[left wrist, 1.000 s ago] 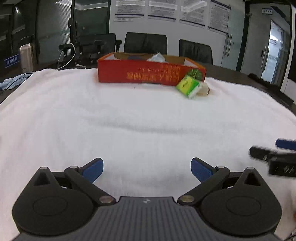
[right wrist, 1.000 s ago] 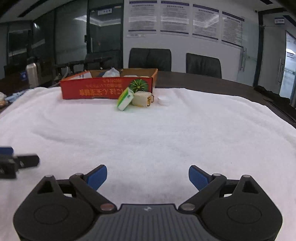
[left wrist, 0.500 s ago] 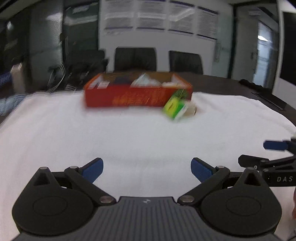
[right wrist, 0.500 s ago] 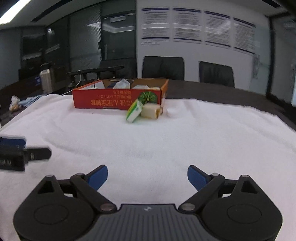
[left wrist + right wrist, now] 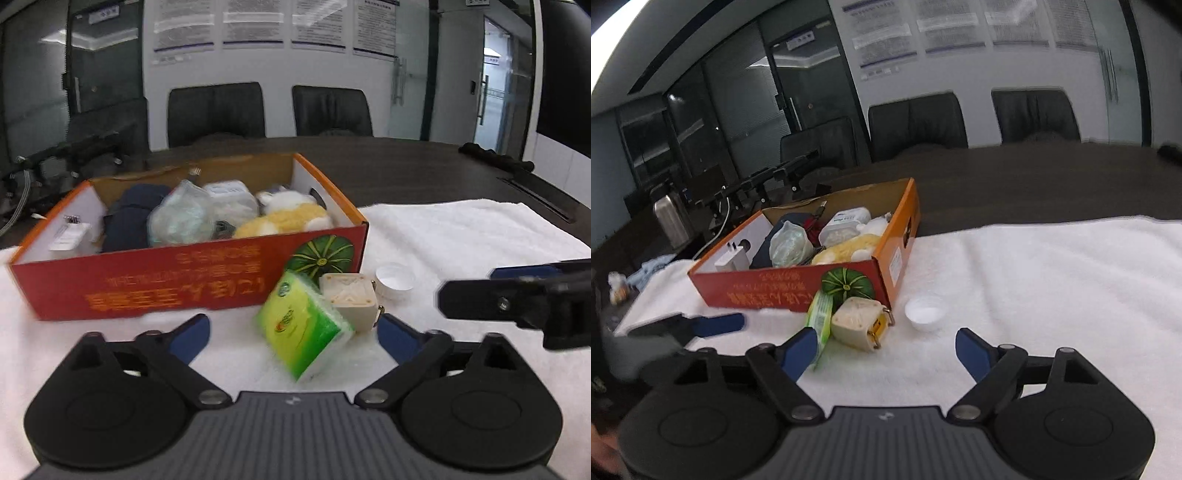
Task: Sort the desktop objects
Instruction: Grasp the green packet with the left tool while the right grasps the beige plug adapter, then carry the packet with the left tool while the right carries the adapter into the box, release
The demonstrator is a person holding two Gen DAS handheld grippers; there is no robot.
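Note:
A red cardboard box [image 5: 177,284] [image 5: 768,291] holds several sorted things. In front of its right corner lie a green tissue pack [image 5: 304,325] [image 5: 820,314], a cream cube-shaped adapter [image 5: 349,300] [image 5: 858,320] and a small white cap [image 5: 395,278] [image 5: 926,309], all on a white towel [image 5: 461,236] [image 5: 1052,273]. My left gripper [image 5: 293,334] is open, its fingers either side of the tissue pack, not touching. My right gripper [image 5: 886,345] is open just before the adapter and also shows at the right of the left wrist view [image 5: 517,295].
The towel covers a dark conference table [image 5: 406,166]. Black chairs [image 5: 216,110] stand behind it. A steel flask [image 5: 672,221] and cables sit far left. The left gripper's finger [image 5: 716,325] shows at the left of the right wrist view.
Both grippers have moved forward across the towel and now sit close to the tissue pack, adapter and box. Both stay open.

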